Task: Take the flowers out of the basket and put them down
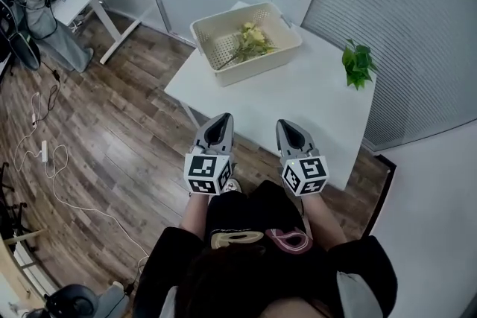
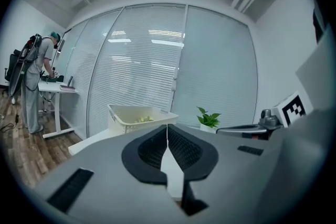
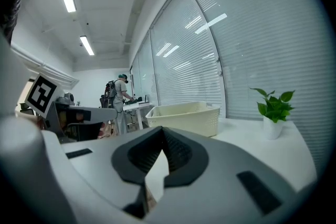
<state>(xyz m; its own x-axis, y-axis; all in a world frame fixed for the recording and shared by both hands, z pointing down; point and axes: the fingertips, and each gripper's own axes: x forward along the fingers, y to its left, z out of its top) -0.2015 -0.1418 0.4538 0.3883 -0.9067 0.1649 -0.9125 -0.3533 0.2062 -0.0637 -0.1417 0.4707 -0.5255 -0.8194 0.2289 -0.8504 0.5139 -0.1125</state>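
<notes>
Yellow-green flowers (image 1: 252,41) lie in the cream basket (image 1: 211,48) at the white table's (image 1: 313,100) far side, well ahead of left gripper (image 1: 220,121) and right gripper (image 1: 289,127), both jaws closed on nothing, side by side at the near edge

Bright even light, fisheye-warped edges

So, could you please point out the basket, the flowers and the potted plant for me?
basket (image 1: 262,65), head view, its near outer wall
flowers (image 1: 253,34), head view, the yellow blooms
potted plant (image 1: 358,62), head view, its green leaves
</notes>
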